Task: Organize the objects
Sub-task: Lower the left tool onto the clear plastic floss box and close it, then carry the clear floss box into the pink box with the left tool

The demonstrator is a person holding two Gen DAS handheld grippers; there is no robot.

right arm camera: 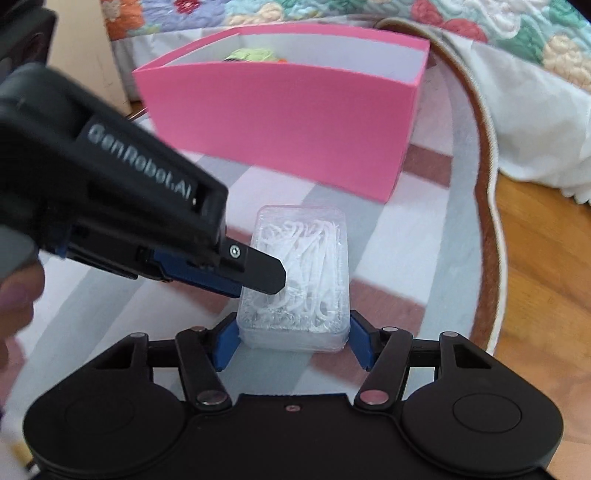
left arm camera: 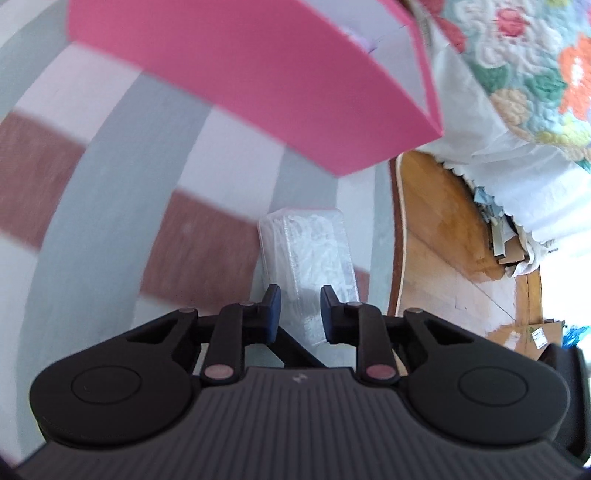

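A clear plastic box of white floss picks [right arm camera: 299, 273] lies on the striped mat, in front of a pink open-top box [right arm camera: 280, 118]. My right gripper [right arm camera: 293, 339] has its blue pads on both sides of the clear box's near end and is shut on it. My left gripper [right arm camera: 258, 273] comes in from the left, its fingers over the clear box's left side. In the left wrist view the left gripper [left arm camera: 300, 310] is open a little, with the clear box [left arm camera: 308, 258] under and beyond its fingertips. The pink box [left arm camera: 258, 81] fills the top there.
The striped mat [right arm camera: 424, 240] in grey, white and brown covers a round wooden table [right arm camera: 535, 258]. A floral quilt [right arm camera: 517, 33] and white cloth lie behind the pink box. Colourful items show inside the pink box [right arm camera: 255, 55]. Cardboard [left arm camera: 524, 336] lies on the floor.
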